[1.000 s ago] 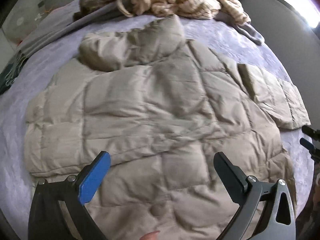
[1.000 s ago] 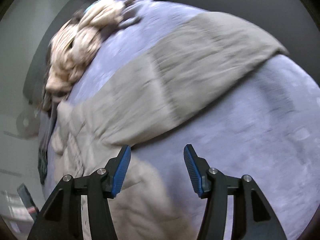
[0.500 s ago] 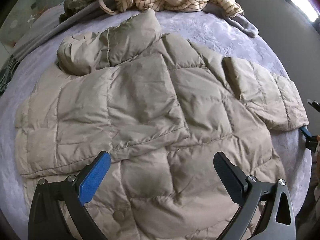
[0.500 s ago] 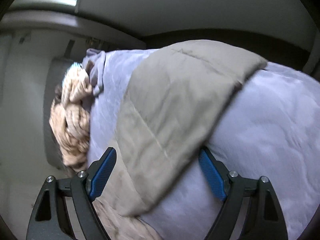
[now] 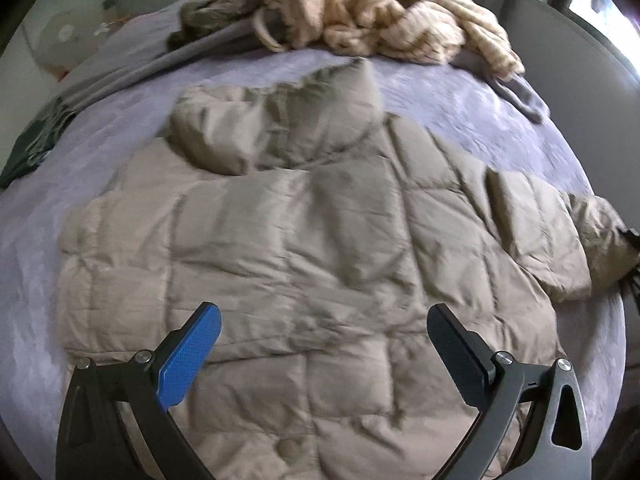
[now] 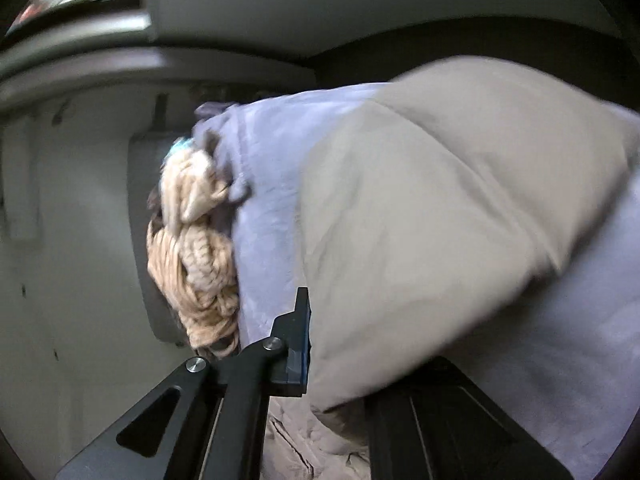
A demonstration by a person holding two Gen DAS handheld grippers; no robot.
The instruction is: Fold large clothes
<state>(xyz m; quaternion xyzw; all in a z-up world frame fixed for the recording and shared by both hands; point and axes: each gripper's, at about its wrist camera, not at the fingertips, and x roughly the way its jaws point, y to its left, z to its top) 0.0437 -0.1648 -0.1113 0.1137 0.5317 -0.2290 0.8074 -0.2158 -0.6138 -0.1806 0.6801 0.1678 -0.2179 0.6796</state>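
Spread flat across the middle of the left wrist view: a beige quilted puffer jacket (image 5: pixel 304 264), lying on a lavender bed cover (image 5: pixel 460 92) that fills most of the frame. Hood (image 5: pixel 280 124) bunched toward upper centre, one sleeve (image 5: pixel 560 236) stretched to the right edge of the frame. Snap button (image 5: pixel 286 448) visible near bottom centre on the jacket front.

Heaped along the top of the frame, behind the jacket and apart from it: a cream knit garment (image 5: pixel 392 20), tangled with a dark olive-brown garment (image 5: pixel 224 8) at upper left and a grey garment (image 5: pixel 520 96) trailing down toward upper right. Dark green cloth (image 5: pixel 36 140) at the left edge. No box, basket or other holder in either view; all clothing loose on the bed cover.

Left gripper (image 5: pixel 324 344) at bottom of its frame, spread wide, blue pad (image 5: pixel 192 356) on the left finger and dark pad on the right, hovering over the jacket's lower front with nothing pinched.

Right gripper (image 6: pixel 340 344) at bottom centre of its own view, closing on the jacket sleeve (image 6: pixel 440 240): beige fabric wedged between the fingers and bulging up and to the right, only the left finger with its blue pad edge plainly seen, the other buried behind cloth. Same cream knit garment (image 6: pixel 192 248) at left centre there, against the lavender cover (image 6: pixel 264 184), image blurred.
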